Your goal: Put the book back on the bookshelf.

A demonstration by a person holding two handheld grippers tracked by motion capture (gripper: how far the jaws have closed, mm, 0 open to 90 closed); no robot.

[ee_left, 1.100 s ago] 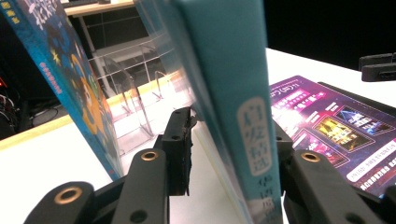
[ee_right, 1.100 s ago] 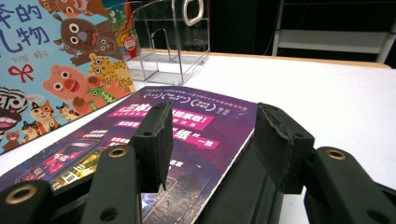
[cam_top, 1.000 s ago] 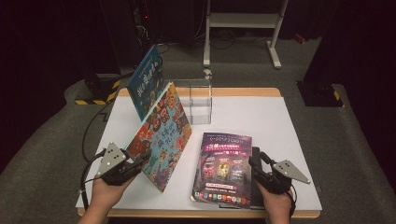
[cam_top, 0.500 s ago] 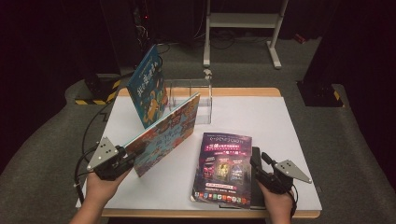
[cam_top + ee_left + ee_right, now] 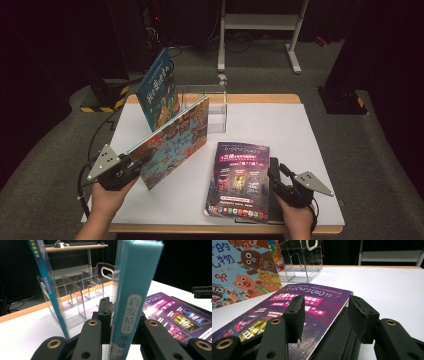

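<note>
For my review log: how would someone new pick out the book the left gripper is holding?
On the white table, look left of the clear acrylic rack. The animal picture book is held tilted, its spine clamped by the left gripper. Unlike the purple book lying flat and the blue book standing in the rack, it is in the air.

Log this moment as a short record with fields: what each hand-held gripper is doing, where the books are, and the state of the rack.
left hand-held gripper: shut on the spine of the colourful animal book, held tilted above the table
right hand-held gripper: open, jaws on either side of the purple book's near right edge
purple book: lies flat on the table, front right
blue book: stands tilted at the left end of the rack
clear rack: far centre of the table, other slots empty
likely next: animal book goes into the rack
</note>
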